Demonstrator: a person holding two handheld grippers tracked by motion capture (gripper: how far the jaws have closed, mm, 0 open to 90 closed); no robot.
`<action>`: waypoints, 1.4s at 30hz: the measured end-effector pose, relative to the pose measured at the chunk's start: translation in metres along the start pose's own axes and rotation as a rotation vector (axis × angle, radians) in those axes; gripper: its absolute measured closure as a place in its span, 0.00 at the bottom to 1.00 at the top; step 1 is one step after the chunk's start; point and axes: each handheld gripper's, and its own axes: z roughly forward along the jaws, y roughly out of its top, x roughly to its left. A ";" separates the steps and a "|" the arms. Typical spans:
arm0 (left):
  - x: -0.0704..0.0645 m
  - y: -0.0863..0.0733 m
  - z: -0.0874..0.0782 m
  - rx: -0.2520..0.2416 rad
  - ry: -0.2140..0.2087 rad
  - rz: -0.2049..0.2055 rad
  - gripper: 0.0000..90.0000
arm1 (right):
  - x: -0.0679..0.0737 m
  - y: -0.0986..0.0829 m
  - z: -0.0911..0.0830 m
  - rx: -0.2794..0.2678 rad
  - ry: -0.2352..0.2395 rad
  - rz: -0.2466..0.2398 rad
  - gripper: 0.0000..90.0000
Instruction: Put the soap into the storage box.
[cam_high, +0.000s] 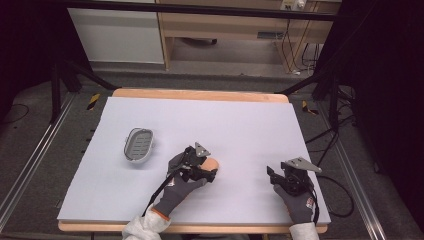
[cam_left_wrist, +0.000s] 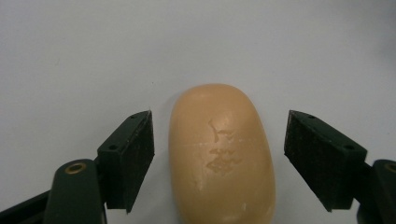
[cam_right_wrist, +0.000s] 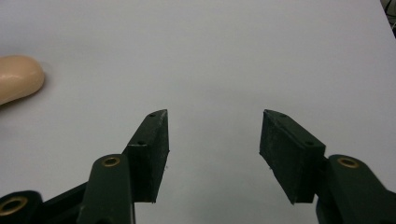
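Sitting toward the table's (cam_high: 250, 120) left edge is a grey soap dish (cam_high: 138, 145). Near the front edge's middle, the left gripper (cam_left_wrist: 218, 158) straddles a tan soap bar (cam_left_wrist: 220, 158), jaws spread (not touching). The right gripper (cam_right_wrist: 214, 154) gapes over bare surface by the front right corner.

Your bench (cam_high: 240, 95) was a wooden-edged top, its wood showing along the far edge and the near edge, covered almost wholly by a pale lavender-white sheet (cam_high: 250, 125). Two things lay directly on that sheet. Toward the left and about midway between near and far, you had a small grey soap dish (cam_high: 138, 145), an oval tray with a ribbed inside, sitting flat. To its right, near the middle of the bench and a little nearer to you, lay a peach-coloured oval soap bar (cam_left_wrist: 220, 154), resting on its broad side with a faint stamped mark facing up. The dish and the bar sat apart.
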 end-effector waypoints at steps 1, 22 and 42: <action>0.000 0.000 0.001 0.007 -0.002 0.007 0.26 | 0.000 0.000 0.000 0.002 0.000 0.002 0.47; 0.002 -0.007 0.020 0.076 -0.010 -0.013 0.28 | -0.001 -0.001 0.002 0.014 0.003 0.004 0.47; 0.000 -0.005 0.019 0.095 0.022 -0.018 0.35 | -0.001 -0.002 0.003 0.022 0.014 0.005 0.48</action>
